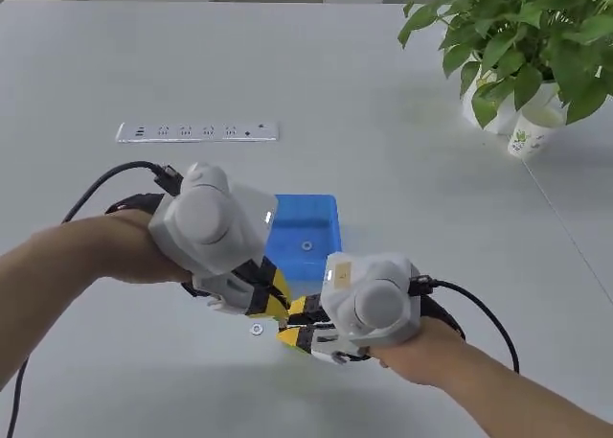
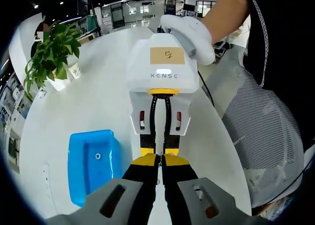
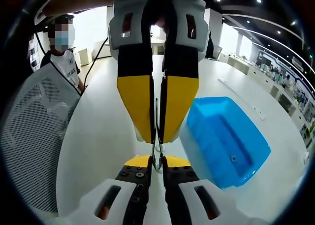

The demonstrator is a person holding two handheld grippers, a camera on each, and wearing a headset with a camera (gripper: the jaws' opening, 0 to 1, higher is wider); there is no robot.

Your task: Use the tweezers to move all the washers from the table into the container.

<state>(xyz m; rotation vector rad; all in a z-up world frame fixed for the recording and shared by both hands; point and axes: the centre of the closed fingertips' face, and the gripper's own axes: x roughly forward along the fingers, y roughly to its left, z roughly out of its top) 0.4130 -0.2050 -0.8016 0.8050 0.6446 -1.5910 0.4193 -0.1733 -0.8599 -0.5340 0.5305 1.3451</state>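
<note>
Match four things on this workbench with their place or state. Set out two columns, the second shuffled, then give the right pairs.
Things:
1 container
2 loose washer
3 power strip
4 tweezers

Places or states:
A pinched by both the left gripper and the right gripper
B white, flat on the table beyond the container
C blue, holding one washer
D lying on the table outside the container

Pairs: 1-C; 2-D; 3-B; 4-A
</note>
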